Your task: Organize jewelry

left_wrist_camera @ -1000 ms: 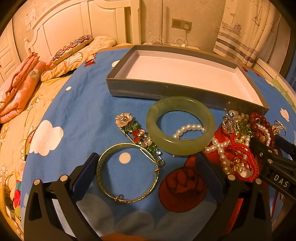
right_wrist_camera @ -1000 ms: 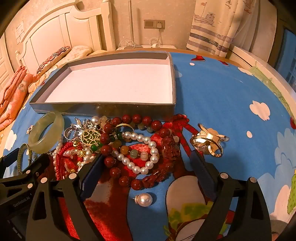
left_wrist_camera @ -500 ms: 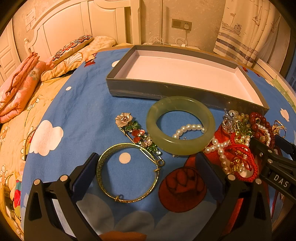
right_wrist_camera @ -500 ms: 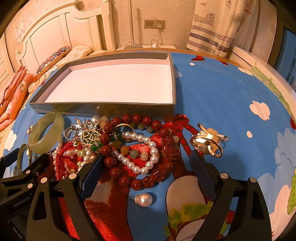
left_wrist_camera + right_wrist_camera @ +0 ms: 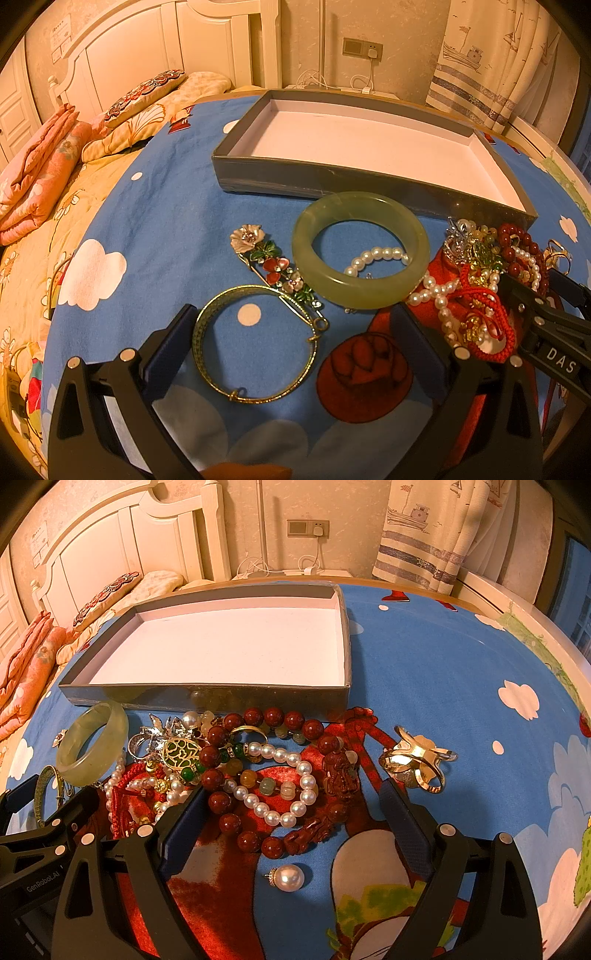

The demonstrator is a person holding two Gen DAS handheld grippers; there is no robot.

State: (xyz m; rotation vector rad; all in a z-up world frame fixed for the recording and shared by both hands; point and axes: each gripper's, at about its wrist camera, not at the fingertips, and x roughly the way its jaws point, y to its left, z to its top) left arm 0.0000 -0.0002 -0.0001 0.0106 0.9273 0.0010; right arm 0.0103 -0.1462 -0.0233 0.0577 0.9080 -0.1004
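An empty grey box (image 5: 280, 181) with a white inside (image 5: 240, 646) lies on the blue cloth. In front of it lies jewelry: a green jade bangle (image 5: 360, 291) (image 5: 79, 766), a gold bangle (image 5: 201, 350), a flower brooch (image 5: 273, 264), a pearl bracelet (image 5: 291, 805), a red bead bracelet (image 5: 229, 823), a gold ring (image 5: 417, 764) and a loose pearl pendant (image 5: 290, 878). My left gripper (image 5: 293, 343) is open and empty, with the gold bangle between its fingers. My right gripper (image 5: 295, 821) is open and empty over the bead pile.
A tangle of red cord, pearls and a silver piece (image 5: 476, 291) lies right of the jade bangle. The right gripper's body (image 5: 554, 332) shows at the right edge of the left wrist view. Pillows (image 5: 147, 96) and a folded quilt (image 5: 33, 173) lie at the left.
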